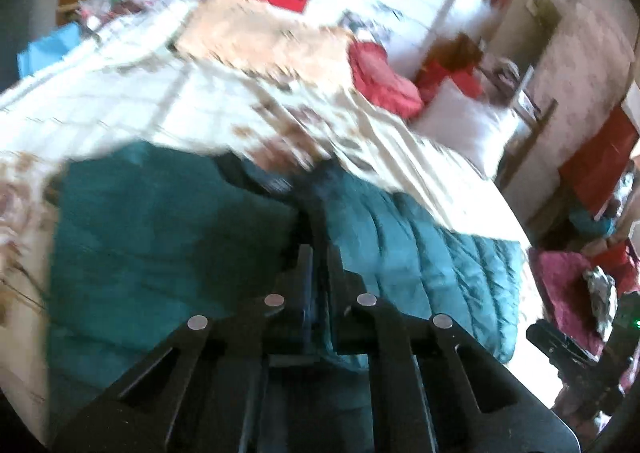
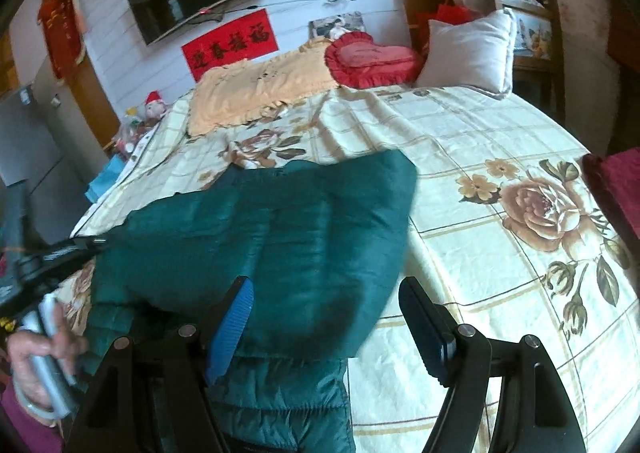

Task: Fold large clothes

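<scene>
A dark teal quilted puffer jacket (image 2: 272, 237) of shiny padded fabric lies spread across a bed, on a cream floral bedspread. In the right wrist view one part is lifted and folded over the rest, showing a broad, smooth teal panel with a rounded corner, its left edge pulled taut. Stitched quilting lines show on the lower part. In the blurred left wrist view the jacket (image 1: 420, 253) shows puffy horizontal channels.
</scene>
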Available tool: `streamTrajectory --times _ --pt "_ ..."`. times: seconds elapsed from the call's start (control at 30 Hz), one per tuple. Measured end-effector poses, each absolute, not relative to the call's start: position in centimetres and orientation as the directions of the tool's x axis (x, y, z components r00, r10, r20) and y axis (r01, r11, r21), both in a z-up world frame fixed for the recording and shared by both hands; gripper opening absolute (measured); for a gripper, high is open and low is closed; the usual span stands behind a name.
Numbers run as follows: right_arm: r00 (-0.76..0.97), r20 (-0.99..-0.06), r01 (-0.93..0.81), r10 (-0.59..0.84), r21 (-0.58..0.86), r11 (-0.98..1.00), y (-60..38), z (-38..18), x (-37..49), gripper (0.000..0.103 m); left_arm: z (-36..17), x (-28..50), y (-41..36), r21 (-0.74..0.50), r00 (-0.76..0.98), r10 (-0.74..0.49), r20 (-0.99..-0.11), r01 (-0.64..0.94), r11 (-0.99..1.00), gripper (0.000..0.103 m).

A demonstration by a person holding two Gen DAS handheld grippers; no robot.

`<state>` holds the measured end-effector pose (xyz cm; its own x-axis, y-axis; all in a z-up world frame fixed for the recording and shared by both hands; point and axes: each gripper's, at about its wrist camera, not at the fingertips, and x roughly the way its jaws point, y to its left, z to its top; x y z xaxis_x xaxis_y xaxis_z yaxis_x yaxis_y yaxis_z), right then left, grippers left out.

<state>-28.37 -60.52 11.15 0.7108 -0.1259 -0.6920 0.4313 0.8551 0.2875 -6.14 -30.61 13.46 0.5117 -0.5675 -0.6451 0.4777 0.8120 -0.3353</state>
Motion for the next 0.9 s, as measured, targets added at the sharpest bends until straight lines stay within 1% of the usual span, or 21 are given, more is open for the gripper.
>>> streamTrajectory --times 0.1,0.17,0.27,0.37,0.4,0.43,0.47,0.5,0.53,0.57,0.6,0.7,0.8,0.9 --pt "0.696 -0.708 0.456 -0.119 0.307 0.835 -60.9 10.4 -27.4 0.073 14.3 -4.1 -26.5 -0.339 0.566 -0.527 -0.634 0.409 0.847 0.005" --pt "0.693 -0.714 0.462 -0.099 0.334 0.821 -61.1 9.7 -26.5 0.073 13.8 -3.0 -24.4 -0.351 0.567 -0.502 -0.653 0.361 0.864 0.005" --pt "0.689 -0.719 0.481 -0.094 0.356 0.801 -61.3 9.2 -25.8 0.073 12.5 -2.6 -23.3 -0.437 0.491 -0.566 -0.663 0.360 0.824 0.005" --pt "0.688 -0.720 0.485 -0.095 0.358 0.798 -61.0 9.1 -25.6 0.073 11.3 -3.1 -24.2 -0.502 0.414 -0.622 -0.664 0.370 0.782 0.005" --pt "0.681 -0.725 0.487 -0.098 0.348 0.801 -60.8 9.1 -25.5 0.073 10.8 -3.4 -25.1 -0.530 0.369 -0.650 -0.664 0.382 0.757 0.008" --pt "0.675 -0.731 0.487 -0.101 0.339 0.805 -60.7 9.1 -25.5 0.073 10.6 -3.7 -25.9 -0.543 0.341 -0.666 -0.663 0.393 0.742 0.013" --pt "0.673 -0.733 0.485 -0.100 0.335 0.808 -60.6 9.1 -25.5 0.073 10.4 -4.1 -26.7 -0.554 0.312 -0.681 -0.662 0.408 0.726 0.036" --pt "0.673 -0.733 0.479 -0.096 0.334 0.811 -60.5 9.2 -25.6 0.073 10.1 -4.6 -27.9 -0.563 0.286 -0.696 -0.658 0.427 0.708 0.064" --pt "0.676 -0.732 0.473 -0.091 0.336 0.814 -60.5 9.3 -25.8 0.073 10.1 -5.2 -28.8 -0.577 0.276 -0.714 -0.643 0.438 0.689 0.071" --pt "0.678 -0.730 0.471 -0.089 0.337 0.815 -60.5 9.3 -26.0 0.073 10.0 -5.7 -29.3 -0.590 0.273 -0.729 -0.628 0.443 0.675 0.074" --pt "0.678 -0.730 0.471 -0.090 0.337 0.815 -60.6 9.4 -26.1 0.073 9.9 -6.0 -30.1 -0.599 0.265 -0.737 -0.622 0.445 0.665 0.074" --pt "0.676 -0.732 0.470 -0.082 0.343 0.813 -60.8 9.4 -26.6 0.073 8.7 -6.0 -32.3 -0.609 0.219 -0.721 -0.658 0.408 0.680 0.074" --pt "0.680 -0.729 0.466 -0.078 0.348 0.813 -61.0 9.5 -27.0 0.073 7.6 -6.4 -34.5 -0.578 0.187 -0.685 -0.704 0.409 0.706 0.074" --pt "0.687 -0.722 0.470 -0.082 0.355 0.808 -61.3 9.6 -27.5 0.073 7.1 -7.3 -36.6 -0.526 0.198 -0.646 -0.737 0.432 0.732 0.074"
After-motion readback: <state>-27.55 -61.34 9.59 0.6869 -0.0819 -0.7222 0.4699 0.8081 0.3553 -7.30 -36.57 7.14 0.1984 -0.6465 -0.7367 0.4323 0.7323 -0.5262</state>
